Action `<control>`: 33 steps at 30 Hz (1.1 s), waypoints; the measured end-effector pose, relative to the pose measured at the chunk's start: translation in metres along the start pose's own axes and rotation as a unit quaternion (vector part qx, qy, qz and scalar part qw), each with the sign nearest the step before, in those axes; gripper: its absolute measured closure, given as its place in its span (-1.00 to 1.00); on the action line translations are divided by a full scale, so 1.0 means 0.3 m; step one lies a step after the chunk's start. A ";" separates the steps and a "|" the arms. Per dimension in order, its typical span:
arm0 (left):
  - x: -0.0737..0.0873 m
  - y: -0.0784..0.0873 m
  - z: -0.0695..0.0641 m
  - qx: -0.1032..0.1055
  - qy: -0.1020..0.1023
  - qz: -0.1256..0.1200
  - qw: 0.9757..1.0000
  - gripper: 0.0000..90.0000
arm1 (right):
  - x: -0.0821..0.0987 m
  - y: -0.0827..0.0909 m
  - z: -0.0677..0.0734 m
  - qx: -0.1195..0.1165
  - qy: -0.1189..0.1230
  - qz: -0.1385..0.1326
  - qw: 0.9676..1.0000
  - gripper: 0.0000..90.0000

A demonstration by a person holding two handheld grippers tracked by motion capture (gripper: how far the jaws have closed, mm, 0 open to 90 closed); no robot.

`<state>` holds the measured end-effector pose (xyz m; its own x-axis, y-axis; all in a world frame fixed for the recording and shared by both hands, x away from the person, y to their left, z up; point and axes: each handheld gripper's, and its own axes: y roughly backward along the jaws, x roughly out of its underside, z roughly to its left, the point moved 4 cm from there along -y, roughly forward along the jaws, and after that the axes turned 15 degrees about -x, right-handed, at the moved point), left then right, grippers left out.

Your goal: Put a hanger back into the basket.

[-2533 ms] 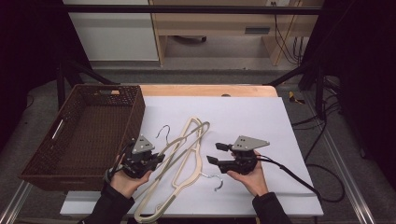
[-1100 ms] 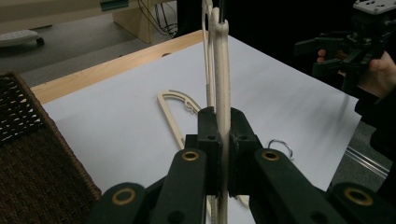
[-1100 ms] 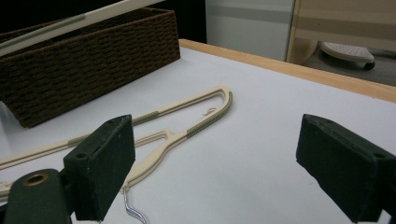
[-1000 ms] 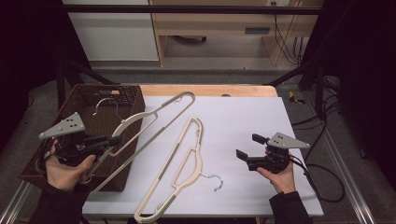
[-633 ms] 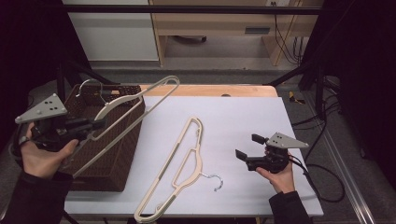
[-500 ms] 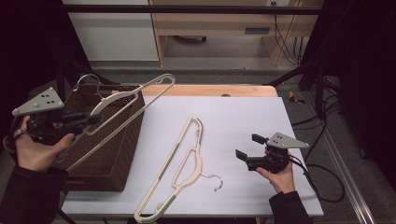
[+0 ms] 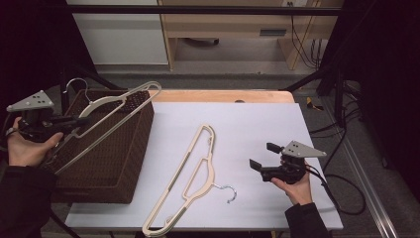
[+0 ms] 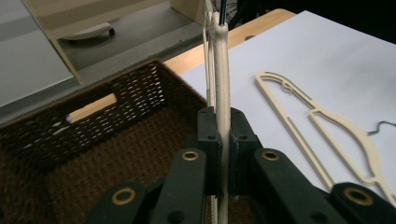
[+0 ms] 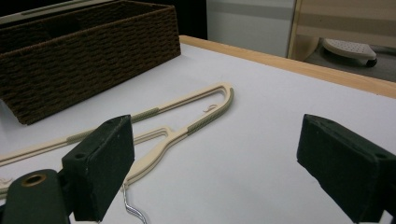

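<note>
Fingers, L: our left gripper (image 7: 74,120) has its fingers (image 8: 208,140) clamped on the held hanger (image 7: 119,101).
Fingers, R: our right gripper (image 7: 262,156) stands wide, nothing btwn.
Held hanger: cream plastic, wire hook, seen edge-on in left gripper view; up in the air, slanting over the basket (image 7: 106,171).
2nd hanger (image 7: 190,178): same cream type w/ ribbed grip strips, flat on the surface (image 7: 267,119), just beside basket's right wall.
Basket: dark wicker, hangs over surface's left edge.
Room: white sheet bare twd far & right edges.
</note>
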<state>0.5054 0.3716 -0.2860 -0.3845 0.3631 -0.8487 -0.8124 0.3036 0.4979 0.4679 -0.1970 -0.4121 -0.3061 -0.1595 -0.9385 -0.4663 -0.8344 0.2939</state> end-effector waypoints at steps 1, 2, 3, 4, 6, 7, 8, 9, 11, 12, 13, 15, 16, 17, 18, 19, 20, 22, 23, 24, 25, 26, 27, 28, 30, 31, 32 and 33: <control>0.004 -0.001 0.015 -0.004 0.002 0.000 1.000 0.91 | 0.001 -0.001 -0.001 0.000 -0.001 0.000 1.000 -0.75; 0.008 -0.003 0.030 -0.005 0.004 -0.001 1.000 0.91 | 0.002 -0.002 -0.001 0.000 -0.001 0.000 1.000 -0.75; 0.008 -0.003 0.030 -0.005 0.004 -0.001 1.000 0.91 | 0.002 -0.002 -0.001 0.000 -0.001 0.000 1.000 -0.75; 0.015 -0.007 0.055 -0.007 0.006 -0.003 1.000 0.91 | 0.004 -0.002 -0.003 -0.002 0.001 0.002 1.000 -0.75; 0.024 -0.017 0.075 -0.011 0.006 -0.001 1.000 0.91 | 0.004 -0.005 -0.003 0.000 0.000 0.002 1.000 -0.75; 0.029 -0.023 0.084 -0.014 0.005 0.000 1.000 0.91 | 0.005 -0.006 -0.002 -0.001 -0.001 0.002 1.000 -0.75; 0.029 -0.023 0.084 -0.014 0.005 0.000 1.000 0.91 | 0.005 -0.006 -0.002 -0.001 -0.001 0.002 1.000 -0.75; 0.041 -0.035 0.101 -0.017 0.008 0.003 1.000 0.91 | 0.005 -0.005 -0.003 0.000 -0.001 0.003 1.000 -0.75; 0.058 -0.047 0.119 -0.017 0.016 0.006 1.000 0.91 | 0.005 -0.004 -0.004 0.000 0.000 0.002 1.000 -0.75; 0.068 -0.054 0.127 -0.018 0.018 0.009 1.000 0.91 | 0.005 -0.004 -0.005 0.001 -0.001 0.001 1.000 -0.75; 0.078 -0.061 0.134 -0.018 0.023 0.011 1.000 0.91 | 0.005 -0.004 -0.005 0.001 -0.001 0.001 1.000 -0.75; 0.101 -0.077 0.143 -0.020 0.028 0.019 0.999 0.91 | 0.007 -0.005 -0.006 0.001 -0.001 0.003 1.000 -0.75; 0.112 -0.086 0.146 -0.022 0.030 0.024 0.999 0.91 | 0.008 -0.006 -0.005 0.001 -0.002 0.004 1.000 -0.75; 0.124 -0.094 0.147 -0.023 0.029 0.028 0.999 0.91 | 0.009 -0.006 -0.006 -0.001 0.000 0.006 1.000 -0.76; 0.135 -0.102 0.147 -0.024 0.029 0.034 0.999 0.91 | 0.009 -0.007 -0.005 0.000 -0.002 0.005 1.000 -0.76; 0.146 -0.110 0.146 -0.027 0.028 0.039 0.998 0.91 | 0.009 -0.008 -0.006 0.000 -0.002 0.005 1.000 -0.76; 0.157 -0.118 0.143 -0.028 0.028 0.045 0.998 0.91 | 0.009 -0.009 -0.006 0.001 -0.001 0.006 1.000 -0.76; 0.181 -0.135 0.135 -0.028 0.030 0.054 0.998 0.91 | 0.010 -0.010 -0.006 0.001 -0.002 0.006 1.000 -0.76; 0.195 -0.145 0.130 -0.029 0.032 0.058 0.997 0.91 | 0.011 -0.011 -0.005 0.000 -0.004 0.007 1.000 -0.76; 0.208 -0.156 0.125 -0.030 0.033 0.064 0.997 0.91 | 0.011 -0.012 -0.004 0.000 -0.005 0.006 1.000 -0.76; 0.221 -0.168 0.119 -0.032 0.031 0.071 0.996 0.91 | 0.012 -0.012 -0.005 -0.002 -0.001 0.007 1.000 -0.76; 0.233 -0.179 0.114 -0.036 0.028 0.080 0.996 0.91 | 0.012 -0.012 -0.004 -0.002 -0.002 0.009 1.000 -0.76; 0.243 -0.190 0.108 -0.039 0.026 0.087 0.995 0.91 | 0.013 -0.013 -0.005 -0.002 -0.002 0.009 1.000 -0.76; 0.251 -0.203 0.103 -0.044 0.023 0.092 0.994 0.91 | 0.013 -0.014 -0.004 -0.002 -0.002 0.010 1.000 -0.76; 0.263 -0.222 0.096 -0.053 0.015 0.107 0.993 0.91 | 0.014 -0.014 -0.004 -0.002 -0.002 0.010 1.000 -0.76; 0.269 -0.230 0.094 -0.057 0.016 0.112 0.992 0.91 | 0.014 -0.015 -0.005 -0.003 -0.001 0.009 1.000 -0.76; 0.275 -0.237 0.093 -0.057 0.022 0.118 0.991 0.91 | 0.014 -0.014 -0.004 -0.003 -0.002 0.010 1.000 -0.76; 0.281 -0.242 0.094 -0.061 0.022 0.124 0.990 0.91 | 0.014 -0.013 -0.003 -0.003 -0.002 0.010 1.000 -0.76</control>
<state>0.5445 0.4050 -0.3887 -0.5956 0.3735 -0.7112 -0.7361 0.1007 0.6694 0.4693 -0.1949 -0.4173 -0.3187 -0.1735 -0.9319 -0.4553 -0.8342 0.3110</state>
